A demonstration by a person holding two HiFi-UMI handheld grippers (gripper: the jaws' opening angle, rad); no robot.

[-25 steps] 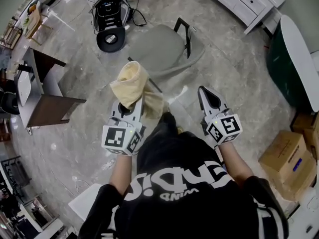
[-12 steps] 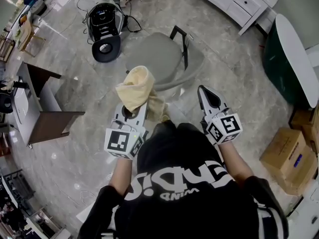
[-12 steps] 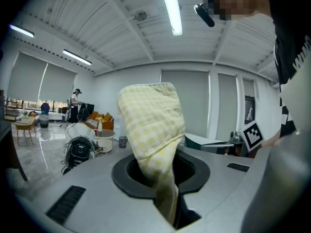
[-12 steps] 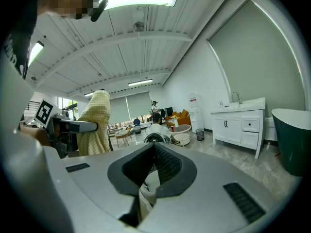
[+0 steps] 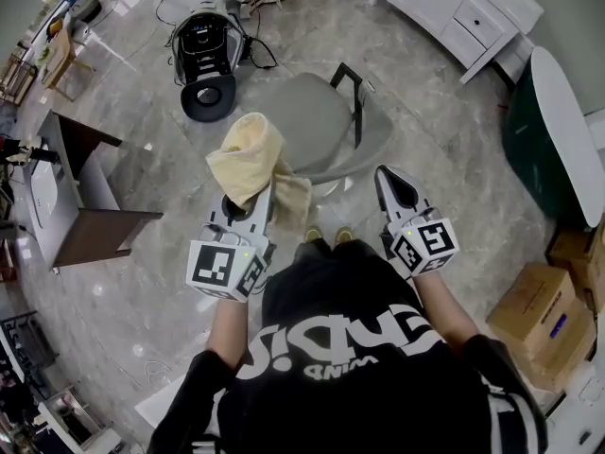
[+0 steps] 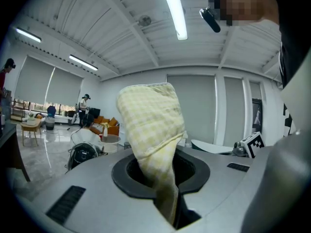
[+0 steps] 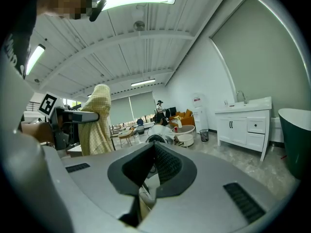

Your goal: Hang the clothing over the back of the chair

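**Head view:** the left gripper (image 5: pixel 253 201) holds the checked yellow cloth (image 5: pixel 246 156) bunched above its tips. Over the last second it has travelled with the right gripper (image 5: pixel 389 180), grip unchanged, and the grey chair (image 5: pixel 302 116) lies just ahead.

**Left gripper view:** the fingers (image 6: pixel 82 183) are nearly shut, pinching the cloth's lower fold.

**Right gripper view:** the fingers (image 7: pixel 167 165) are closed together and hold nothing.

The approach appears to be continuing, and draping has not begun.
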